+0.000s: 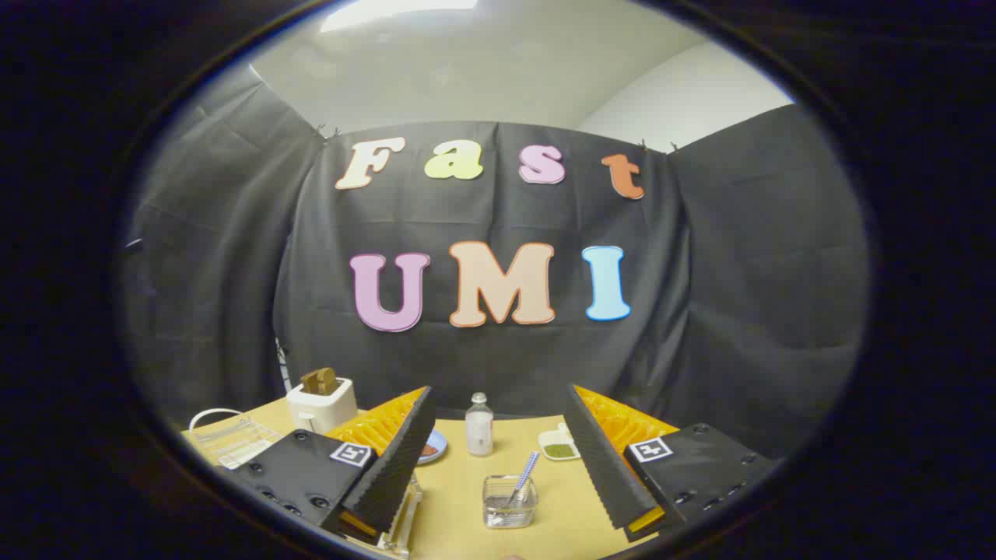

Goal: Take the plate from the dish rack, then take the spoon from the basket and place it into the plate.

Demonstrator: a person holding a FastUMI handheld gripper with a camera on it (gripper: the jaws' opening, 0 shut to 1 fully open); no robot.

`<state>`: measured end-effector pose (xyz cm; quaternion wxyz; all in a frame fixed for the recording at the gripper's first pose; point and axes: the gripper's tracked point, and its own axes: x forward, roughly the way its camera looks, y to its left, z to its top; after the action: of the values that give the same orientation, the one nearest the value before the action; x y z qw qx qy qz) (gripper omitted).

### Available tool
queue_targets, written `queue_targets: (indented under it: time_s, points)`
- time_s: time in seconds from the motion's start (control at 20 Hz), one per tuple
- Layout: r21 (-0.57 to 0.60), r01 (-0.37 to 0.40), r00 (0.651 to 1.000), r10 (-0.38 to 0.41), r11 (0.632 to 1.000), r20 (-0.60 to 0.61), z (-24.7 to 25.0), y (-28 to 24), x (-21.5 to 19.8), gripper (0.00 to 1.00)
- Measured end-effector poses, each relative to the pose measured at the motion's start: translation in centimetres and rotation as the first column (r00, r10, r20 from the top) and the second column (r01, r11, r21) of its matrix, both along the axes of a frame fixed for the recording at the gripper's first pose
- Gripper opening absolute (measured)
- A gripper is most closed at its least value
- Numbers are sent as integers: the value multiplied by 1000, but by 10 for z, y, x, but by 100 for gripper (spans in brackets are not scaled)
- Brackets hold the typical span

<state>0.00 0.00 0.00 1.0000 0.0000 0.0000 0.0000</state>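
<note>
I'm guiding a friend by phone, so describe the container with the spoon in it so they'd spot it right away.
On the tan table, look between the open fingers of the hand-held gripper, nearer than the small clear bottle. There stands a clear square basket with a blue-checked spoon leaning in it. Unlike the white toaster and small dishes farther back, it is see-through.

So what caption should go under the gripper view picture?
Open gripper hovering over the table, its fingers framing a clear basket holding a spoon.

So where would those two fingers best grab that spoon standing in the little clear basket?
By the blue-checked handle of the spoon, coming from above: it leans up out of the clear basket, while the bowl end sits down inside. The gripper is open.
</note>
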Motion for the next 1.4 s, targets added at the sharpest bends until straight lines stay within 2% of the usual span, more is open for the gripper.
queue_targets:
  time_s: [0.25, 1.4]
  points:
    - [30, -16, 1000, 17, 999, -12, -3, 9, -1, 100]
    - [3, -4, 1000, 4, 1000, 0, 3, 9, -7, 100]
